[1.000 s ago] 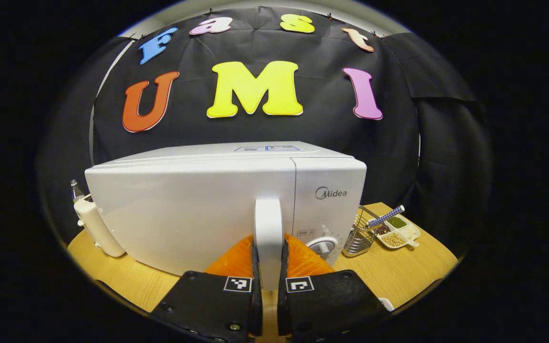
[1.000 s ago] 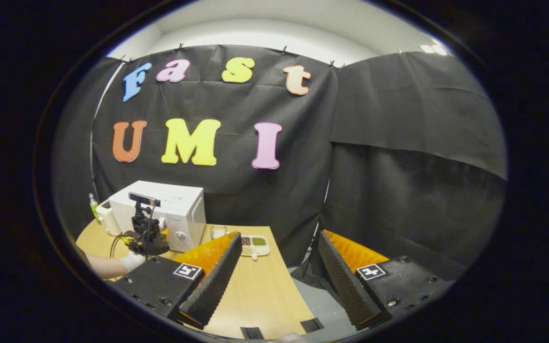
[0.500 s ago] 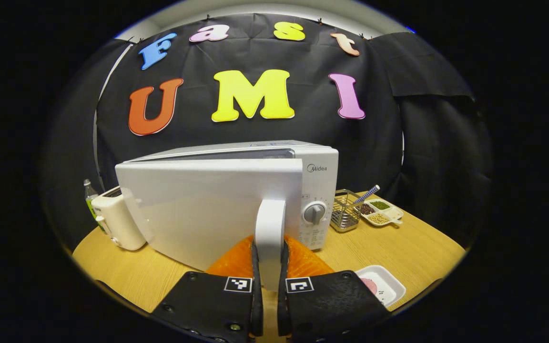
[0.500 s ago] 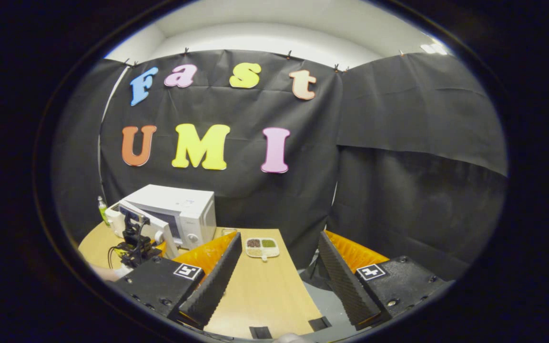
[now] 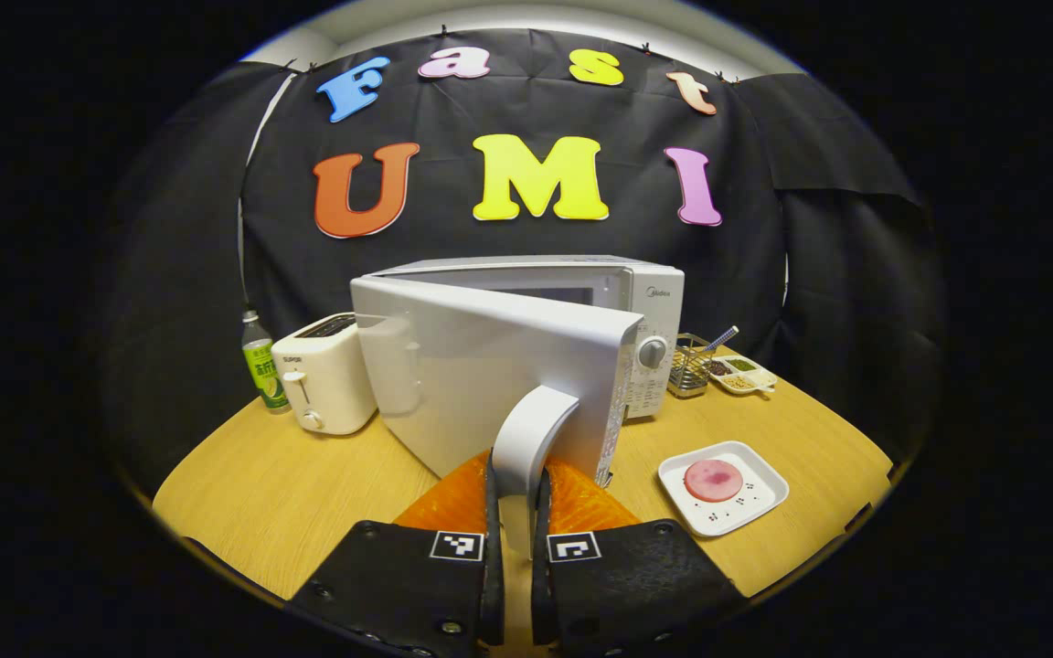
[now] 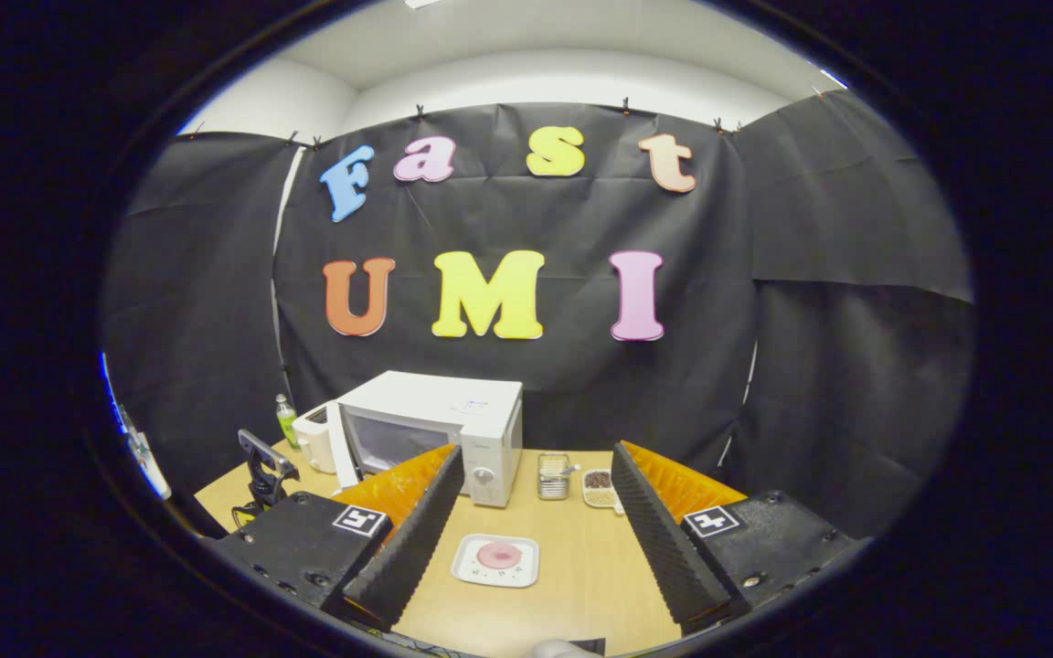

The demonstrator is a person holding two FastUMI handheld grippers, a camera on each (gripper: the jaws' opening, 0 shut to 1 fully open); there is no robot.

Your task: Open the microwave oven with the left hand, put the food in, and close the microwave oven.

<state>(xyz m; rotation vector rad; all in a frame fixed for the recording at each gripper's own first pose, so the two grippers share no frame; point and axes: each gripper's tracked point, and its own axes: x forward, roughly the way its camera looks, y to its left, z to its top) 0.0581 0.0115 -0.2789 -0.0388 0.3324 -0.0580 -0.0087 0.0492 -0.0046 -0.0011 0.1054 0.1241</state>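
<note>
**Door partly open, food not yet moved**

Microwave (image 5: 581, 302) door (image 5: 481, 375) is swung well out, cavity showing in the right gripper view. Left tool (image 5: 515, 548) is pinching the door handle (image 5: 526, 439), both fingers pressed on its sides, tool pointing level at the door from the front. Opening looks nearly done. Left to do: load the food, shut the door. Food (image 6: 499, 555), a pink round piece, sits on a white dish (image 6: 472, 571) on the worktop (image 5: 307, 493), in front of the oven and clear of it. Right tool (image 6: 531, 535) is spread wide, empty, held high and back above the dish.
</note>
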